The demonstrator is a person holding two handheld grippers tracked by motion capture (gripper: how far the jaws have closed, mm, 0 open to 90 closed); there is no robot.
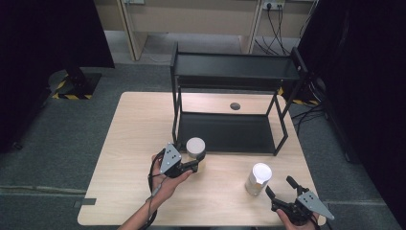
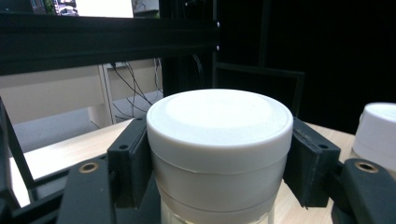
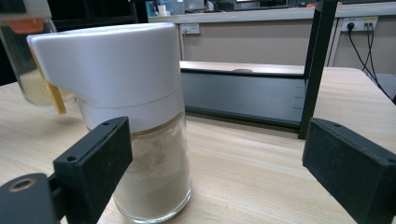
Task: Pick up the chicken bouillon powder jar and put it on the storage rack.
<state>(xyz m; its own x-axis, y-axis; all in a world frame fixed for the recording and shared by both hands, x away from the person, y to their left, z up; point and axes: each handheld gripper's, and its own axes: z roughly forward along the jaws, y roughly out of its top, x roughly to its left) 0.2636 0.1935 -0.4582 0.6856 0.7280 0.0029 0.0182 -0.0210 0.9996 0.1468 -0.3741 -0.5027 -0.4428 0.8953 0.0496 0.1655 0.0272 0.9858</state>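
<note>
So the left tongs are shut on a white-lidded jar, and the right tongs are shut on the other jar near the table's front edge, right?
Not quite. The left tongs are shut on the white-lidded jar, but the right tongs are open: in the right gripper view their jaws stand wide apart, with the other jar near one jaw and not clamped. It does stand near the table's front edge.

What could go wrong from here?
1. The left claw grips the left jar by its white lid; the glass body might slip free if lifted.
2. The black shelf stands close behind; a careless lift may clip its frame.
3. The open right claw could tip the tall right jar.
</note>
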